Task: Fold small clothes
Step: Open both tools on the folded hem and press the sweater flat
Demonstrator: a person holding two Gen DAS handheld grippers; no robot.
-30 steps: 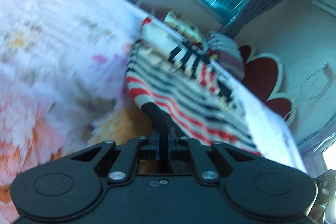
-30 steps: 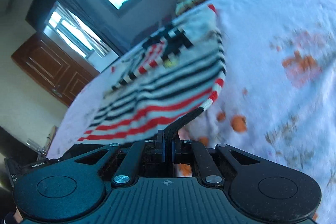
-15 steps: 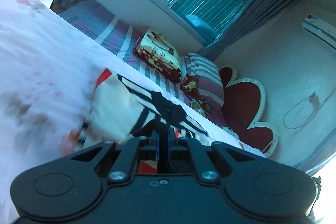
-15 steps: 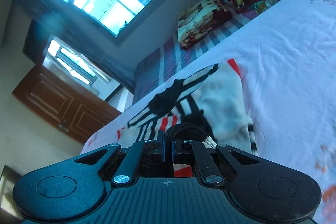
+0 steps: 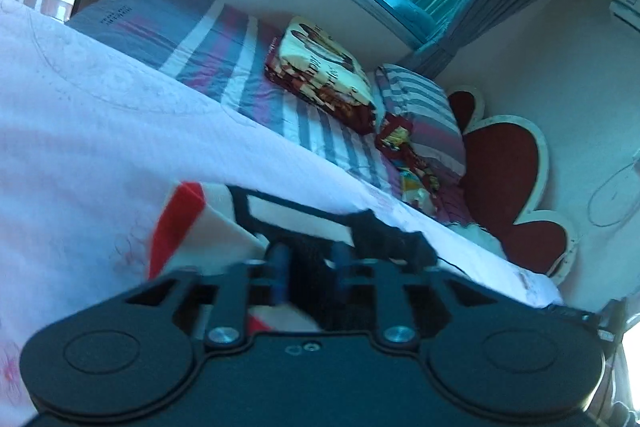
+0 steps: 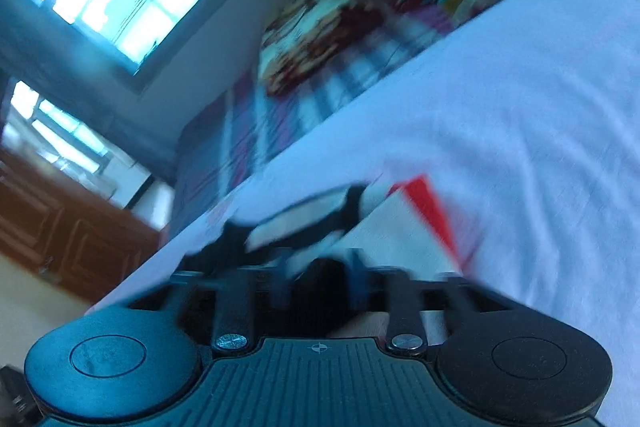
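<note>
Both claws sit low over the bed (image 5: 100,131), at the near edge of the small striped garment (image 5: 208,223), which lies on the white bedspread well short of the pillows (image 5: 420,115) at the headboard.

Left claw (image 5: 310,267): fingers parted, a visible gap between the two blue-tipped pads. Dark fabric of the garment, probably a black hem band, lies in that gap, but the fingers do not appear to press it. Judged released, or just letting go.

Right claw (image 6: 320,279): the view is motion-blurred. Fingers again stand apart with dark cloth between them; judged released as well, with less certainty.

Garment (image 6: 404,223): white field, red corner band, black stripes showing on top. The red corner points away from the claws toward the pillows. This reads as a hem edge carried over onto the body of the garment, so the fold line would lie beneath the claws.

Why held this way: one claw at each end of the same edge keeps the cloth level and square while it is laid down. Low height limits flop on release.

Judgement: one fold is being set down. Risk: cloth snagging on a pad during withdrawal and dragging the layer open.
</note>
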